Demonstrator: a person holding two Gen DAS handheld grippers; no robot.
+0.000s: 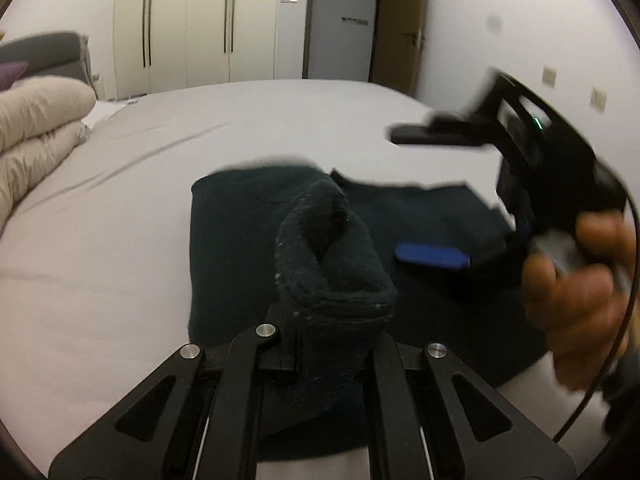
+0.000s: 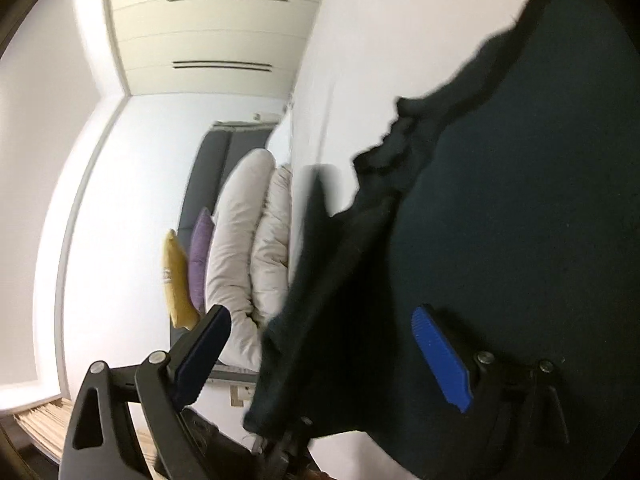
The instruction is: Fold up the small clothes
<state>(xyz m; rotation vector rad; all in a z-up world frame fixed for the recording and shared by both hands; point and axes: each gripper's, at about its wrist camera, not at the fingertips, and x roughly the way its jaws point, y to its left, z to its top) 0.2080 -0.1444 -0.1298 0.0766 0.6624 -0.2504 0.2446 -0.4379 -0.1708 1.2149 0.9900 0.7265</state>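
Note:
A dark green garment (image 1: 240,240) lies on the pale grey bed sheet (image 1: 100,220). My left gripper (image 1: 332,332) is shut on a bunched fold of it, and the cloth drapes over the fingertips and hides them. My right gripper (image 1: 432,196), held by a hand (image 1: 576,280), hovers open over the garment's right part, one blue pad (image 1: 432,256) close above the cloth. In the rolled right wrist view the right gripper (image 2: 320,360) stands wide open. The garment (image 2: 520,200) fills the right side there, and a blurred hanging fold (image 2: 320,300) lies between the fingers without being pinched.
A folded beige duvet (image 1: 36,128) sits at the bed's left, with a purple pillow (image 2: 200,256) and a yellow pillow (image 2: 176,280) against a grey headboard (image 1: 44,56). White wardrobes (image 1: 188,28) and a doorway (image 1: 344,24) stand beyond the bed.

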